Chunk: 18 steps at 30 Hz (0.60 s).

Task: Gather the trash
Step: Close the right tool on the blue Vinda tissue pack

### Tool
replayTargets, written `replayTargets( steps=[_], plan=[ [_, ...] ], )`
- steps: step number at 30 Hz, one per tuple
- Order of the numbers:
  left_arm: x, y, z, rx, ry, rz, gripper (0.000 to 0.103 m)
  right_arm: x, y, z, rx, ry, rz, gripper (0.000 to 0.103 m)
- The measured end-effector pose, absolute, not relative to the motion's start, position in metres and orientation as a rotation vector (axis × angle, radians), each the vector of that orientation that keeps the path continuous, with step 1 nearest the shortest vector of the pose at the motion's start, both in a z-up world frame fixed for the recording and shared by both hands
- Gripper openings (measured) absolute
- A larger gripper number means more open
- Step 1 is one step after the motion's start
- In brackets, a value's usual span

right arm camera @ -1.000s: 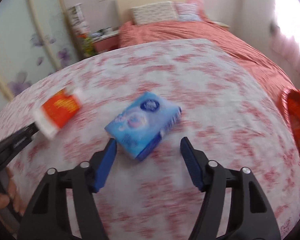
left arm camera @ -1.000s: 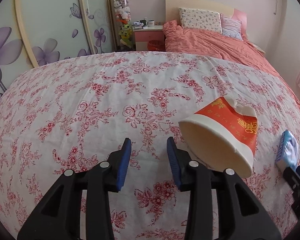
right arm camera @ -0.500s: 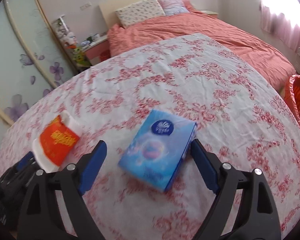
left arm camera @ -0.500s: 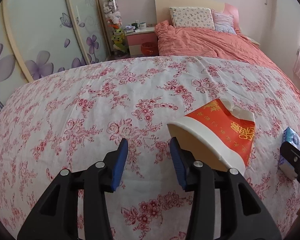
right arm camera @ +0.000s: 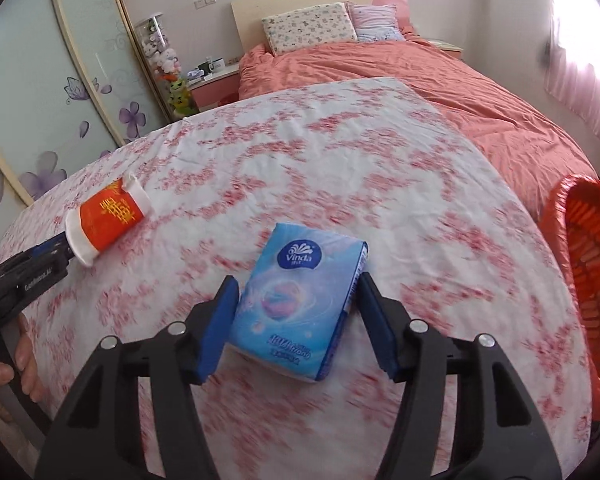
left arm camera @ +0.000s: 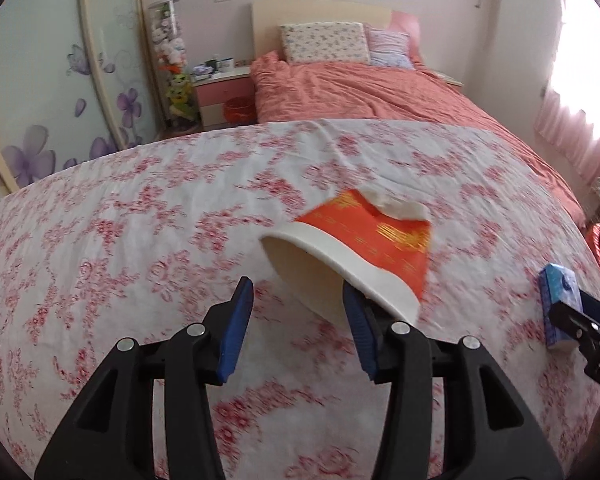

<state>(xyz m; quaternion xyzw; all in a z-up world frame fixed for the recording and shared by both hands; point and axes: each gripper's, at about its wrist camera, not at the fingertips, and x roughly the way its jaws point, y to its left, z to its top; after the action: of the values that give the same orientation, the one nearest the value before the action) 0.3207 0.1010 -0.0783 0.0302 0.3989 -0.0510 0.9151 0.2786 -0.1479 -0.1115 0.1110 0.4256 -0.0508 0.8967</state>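
A crushed red and white paper cup (left arm camera: 360,256) lies on its side on the floral table cloth (left arm camera: 140,216), its mouth toward me. My left gripper (left arm camera: 296,324) is open; its right finger sits at the cup's rim, the cup mostly right of the gap. The cup also shows in the right wrist view (right arm camera: 108,220). A blue Vinda tissue pack (right arm camera: 300,296) lies between the jaws of my right gripper (right arm camera: 296,320), which is open with both pads close beside the pack. The pack shows at the right in the left wrist view (left arm camera: 560,304).
An orange trash basket (right arm camera: 592,280) stands past the table's right edge. Beyond the table are a bed with an orange quilt (left arm camera: 360,88), a pink nightstand (left arm camera: 224,92) and a floral wardrobe (left arm camera: 40,80). A hand (right arm camera: 4,364) holds the left gripper.
The right gripper has moved forward around the tissue pack and its jaws have narrowed. The left gripper has shifted so the cup sits closer to its right finger.
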Motion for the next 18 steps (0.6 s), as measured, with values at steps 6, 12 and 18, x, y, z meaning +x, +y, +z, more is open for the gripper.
replayTargets(
  steps=[6,12,18],
  plan=[
    [0.322,0.102,-0.073,0.100,0.781,-0.009,0.062,0.272,-0.158,-0.112,0.227,0.884,-0.113,0.060],
    [0.336,0.105,-0.074,0.132,0.788,-0.004,0.062,0.272,-0.158,-0.112,0.230,0.884,-0.102,0.063],
    [0.344,0.105,-0.073,0.088,0.796,-0.098,0.060,0.271,-0.159,-0.112,0.238,0.883,-0.094,0.064]
  ],
)
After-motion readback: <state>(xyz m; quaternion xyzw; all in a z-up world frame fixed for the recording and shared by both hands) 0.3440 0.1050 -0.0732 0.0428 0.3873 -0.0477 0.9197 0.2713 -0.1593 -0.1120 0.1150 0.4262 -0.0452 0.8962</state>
